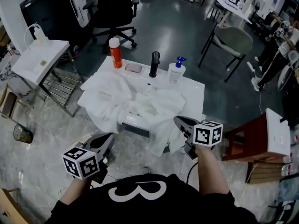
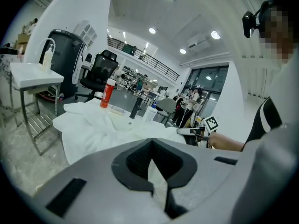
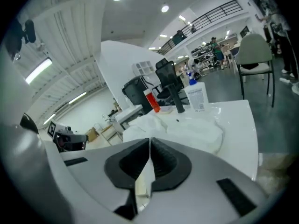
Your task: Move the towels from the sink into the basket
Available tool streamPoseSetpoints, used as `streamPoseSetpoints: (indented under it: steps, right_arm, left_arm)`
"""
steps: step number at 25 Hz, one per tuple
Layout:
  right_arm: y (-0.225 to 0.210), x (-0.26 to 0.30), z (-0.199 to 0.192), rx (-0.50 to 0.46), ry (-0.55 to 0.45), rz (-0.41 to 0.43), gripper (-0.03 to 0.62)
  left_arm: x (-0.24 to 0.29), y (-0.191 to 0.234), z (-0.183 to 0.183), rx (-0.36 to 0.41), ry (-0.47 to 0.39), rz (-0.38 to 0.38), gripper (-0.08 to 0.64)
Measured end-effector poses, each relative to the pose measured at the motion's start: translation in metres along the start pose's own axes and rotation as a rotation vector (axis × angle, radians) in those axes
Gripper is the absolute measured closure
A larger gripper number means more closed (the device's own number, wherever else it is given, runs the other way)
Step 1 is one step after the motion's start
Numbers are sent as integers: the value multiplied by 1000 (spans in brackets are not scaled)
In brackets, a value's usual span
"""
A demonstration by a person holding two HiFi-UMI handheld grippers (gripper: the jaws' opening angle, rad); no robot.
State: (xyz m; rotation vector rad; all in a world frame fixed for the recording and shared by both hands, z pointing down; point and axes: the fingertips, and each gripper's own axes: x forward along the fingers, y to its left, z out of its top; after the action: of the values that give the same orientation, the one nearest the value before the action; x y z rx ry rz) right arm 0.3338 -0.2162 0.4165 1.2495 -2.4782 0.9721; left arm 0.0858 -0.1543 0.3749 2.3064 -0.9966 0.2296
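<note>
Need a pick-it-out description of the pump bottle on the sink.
On the white sink unit draped with towels, look along the far edge. The pump bottle stands just right of the black faucet. It alone is clear with a blue pump head; the other bottle is orange-red, white-capped.

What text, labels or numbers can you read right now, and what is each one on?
"3": large white numeral on the person's black shirt.
Pump bottle: printed label, too small to read.
Orange can: nothing legible.
Marker cubes: black-and-white patterns only, no words.
</note>
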Motion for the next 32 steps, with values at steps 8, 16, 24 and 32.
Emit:
streamPoseSetpoints:
  steps: [8, 16, 24, 32]
  right_arm:
    - [91, -46, 83, -109, -261, 54, 577]
    - [201, -69, 126, -241, -390, 180, 577]
    - [321, -63, 143, -347, -455, 382, 577]
    - [434, -13, 126, -427, -393, 580, 577]
  left_arm:
    - [-43, 13, 8, -7, -66, -20, 555]
    - [-99, 32, 9, -4, -128, 11, 554]
    - [-170, 59, 5, -20, -202, 91, 554]
    - [-249, 95, -7, -51, -266, 196, 554]
